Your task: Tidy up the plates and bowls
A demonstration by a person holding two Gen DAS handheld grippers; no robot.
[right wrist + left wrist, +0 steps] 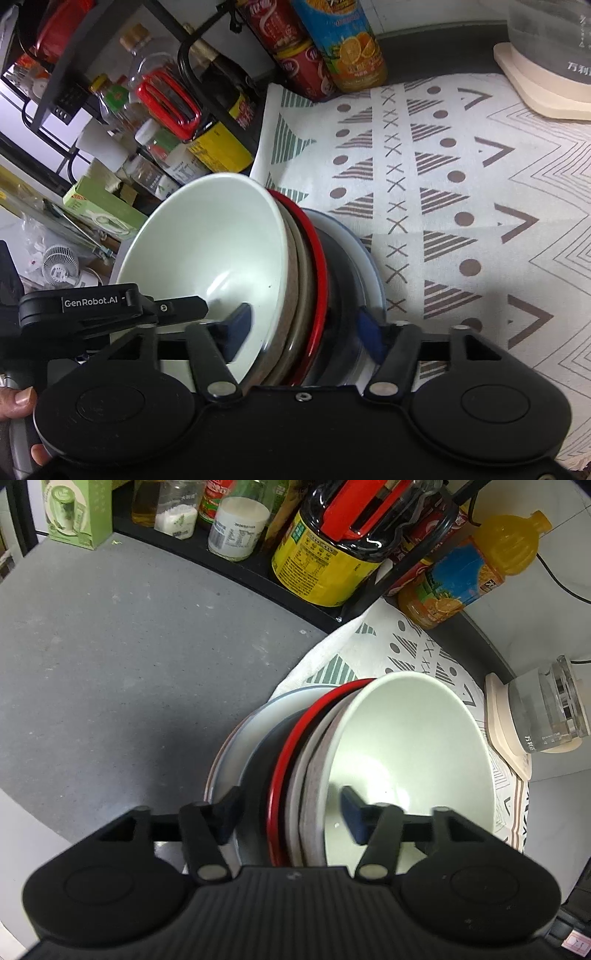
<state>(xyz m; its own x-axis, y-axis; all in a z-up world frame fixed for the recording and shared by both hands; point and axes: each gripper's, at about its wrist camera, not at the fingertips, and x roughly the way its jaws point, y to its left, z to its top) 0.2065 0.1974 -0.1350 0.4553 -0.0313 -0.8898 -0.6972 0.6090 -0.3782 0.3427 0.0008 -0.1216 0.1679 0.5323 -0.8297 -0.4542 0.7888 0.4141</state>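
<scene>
Several dishes are nested in one stack. A white bowl lies innermost, then a grey-brown bowl, a red-rimmed black bowl and a pale blue plate outermost. My left gripper straddles the stack's near edge, one finger inside the white bowl and one outside the plate. The pads stand clear of the dishes, so the jaws are open. My right gripper straddles the opposite edge the same way, also open.
The stack rests at the edge of a patterned cloth on a grey counter. A black rack of bottles and jars stands behind. An orange juice bottle and a glass kettle on a cream base stand nearby.
</scene>
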